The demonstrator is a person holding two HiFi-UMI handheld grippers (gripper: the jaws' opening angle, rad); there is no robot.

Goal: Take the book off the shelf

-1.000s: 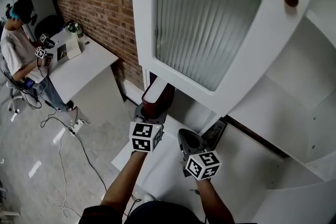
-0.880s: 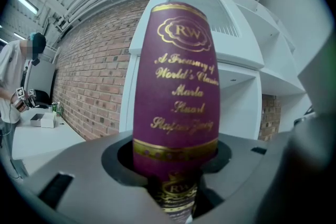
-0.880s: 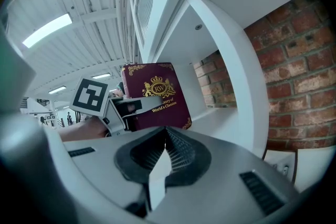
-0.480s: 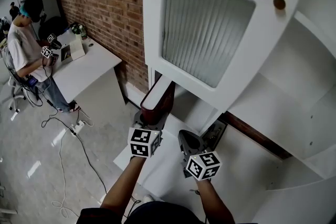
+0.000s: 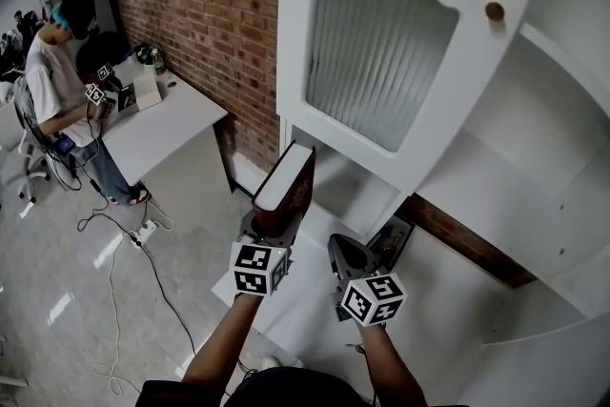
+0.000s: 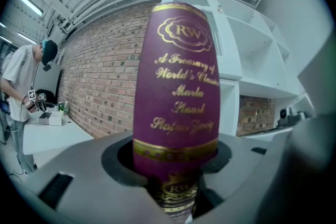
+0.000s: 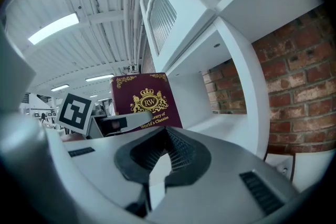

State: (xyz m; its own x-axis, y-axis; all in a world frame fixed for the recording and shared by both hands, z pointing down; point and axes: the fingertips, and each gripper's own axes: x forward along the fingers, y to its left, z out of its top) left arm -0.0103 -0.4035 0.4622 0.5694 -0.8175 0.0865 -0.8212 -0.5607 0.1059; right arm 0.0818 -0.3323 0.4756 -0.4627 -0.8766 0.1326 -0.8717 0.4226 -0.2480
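with the left tool (image 5: 268, 226) clamped on the lower spine of the book (image 5: 286, 184), which stands upright just in front of the shelf (image 5: 345, 191), and the right tool (image 5: 355, 254) together and empty nearby, we pull level and straight, minding the door (image 5: 381, 52) above the shelf.

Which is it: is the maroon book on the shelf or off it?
Off. The left claw grips the maroon book upright, in the air before the white cabinet, clear of its shelves.
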